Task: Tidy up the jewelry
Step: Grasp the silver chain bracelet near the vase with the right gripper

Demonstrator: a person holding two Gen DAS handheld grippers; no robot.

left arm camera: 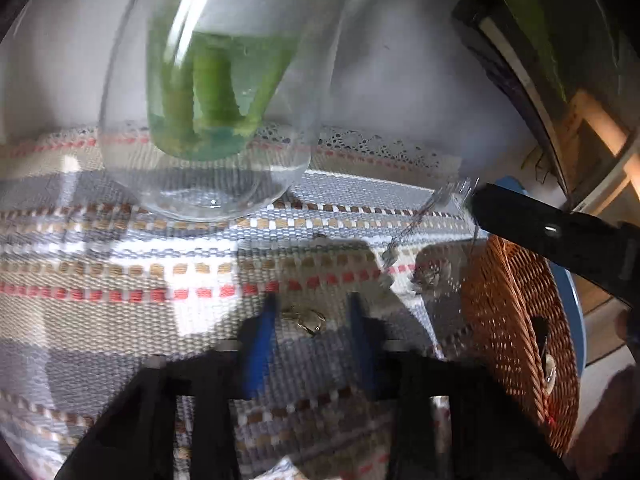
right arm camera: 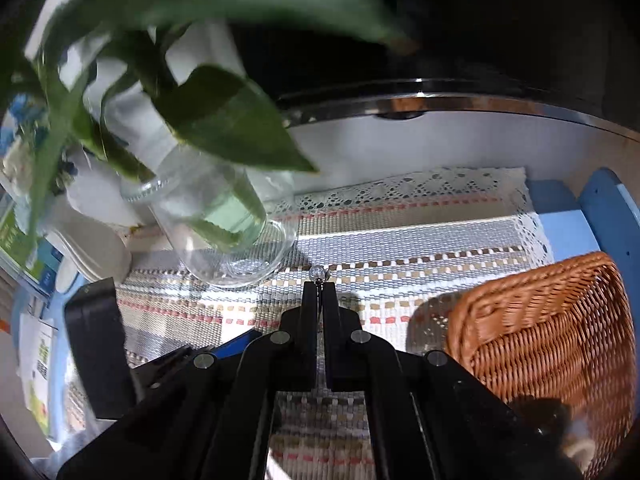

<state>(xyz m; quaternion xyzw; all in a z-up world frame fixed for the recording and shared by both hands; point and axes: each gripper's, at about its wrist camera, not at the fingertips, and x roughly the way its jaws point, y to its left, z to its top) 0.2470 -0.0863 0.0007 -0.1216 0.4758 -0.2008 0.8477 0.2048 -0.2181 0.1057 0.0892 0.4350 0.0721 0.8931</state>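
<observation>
Between your right gripper's [right arm camera: 319, 286] black fingers, closed tight with no gap showing at the tips, you held a thin silver chain [right arm camera: 319, 273], and one clear bead of it peeped out just past the tips. From the left wrist view the rest of that chain [left arm camera: 416, 220] hung free below the right gripper [left arm camera: 480, 204] and trailed down toward the striped woven mat [left arm camera: 120, 272].

Your left gripper's [left arm camera: 313, 308] blue fingers stood apart around a small clear-stoned piece of jewellery [left arm camera: 304, 320] lying on the mat. A gap showed on one side of it, so I judged it not yet pinched; blur hid the other side.

The brown wicker basket [right arm camera: 540, 320] sat just right of the right fingers, and the tall glass jar of green stems [right arm camera: 224, 232] stood ahead and to the left of them.

If the basket was the goal, you needed to carry the chain high enough for its tail to clear the rim, then lower it well inside before letting go. With the left fingers, you did best to centre on the small piece and close slowly, or it could skid on the weave. You also had to keep both grippers apart and the chain away from the jar.
</observation>
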